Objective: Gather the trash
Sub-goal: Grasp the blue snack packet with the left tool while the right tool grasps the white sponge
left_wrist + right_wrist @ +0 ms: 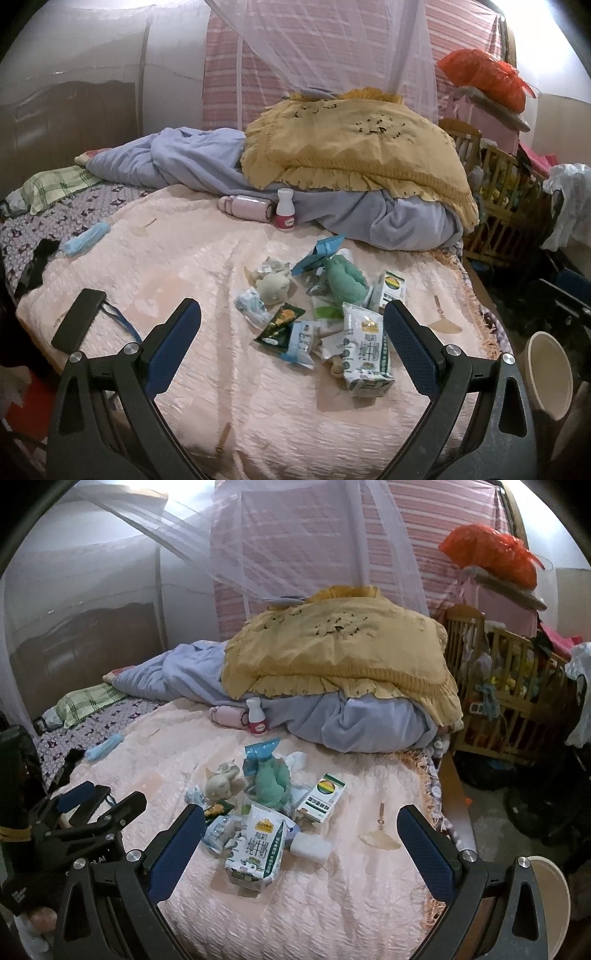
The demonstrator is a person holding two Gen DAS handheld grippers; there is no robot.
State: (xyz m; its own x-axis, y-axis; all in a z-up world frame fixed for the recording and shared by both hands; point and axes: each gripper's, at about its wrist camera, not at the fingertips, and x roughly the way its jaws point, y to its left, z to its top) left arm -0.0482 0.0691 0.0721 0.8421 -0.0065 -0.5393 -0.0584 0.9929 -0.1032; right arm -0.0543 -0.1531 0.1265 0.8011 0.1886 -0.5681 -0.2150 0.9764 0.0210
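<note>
A heap of trash lies on the pink bedspread (pixel 192 258): a white milk carton (pixel 364 350), a dark green wrapper (pixel 280 325), a blue packet (pixel 319 253), a green-and-white box (pixel 391 290) and crumpled wrappers. My left gripper (pixel 291 332) hovers open just before the heap, holding nothing. In the right wrist view the milk carton (pixel 258 849), the box (pixel 323 795) and a white block (pixel 310 847) lie between the fingers of my right gripper (pixel 303 840), which is open and above them. The left gripper (pixel 103 799) shows at the left, apart from the heap.
A cream bin (pixel 550 373) stands on the floor right of the bed, also the bin (pixel 554 897). A green soft cloth (pixel 341 278), a white bottle (pixel 285 210), a black phone (pixel 79 319) and a blue mask (pixel 85 238) lie on the bed. Piled bedding (pixel 351 147) fills the back; a wooden crib (pixel 506 686) stands at right.
</note>
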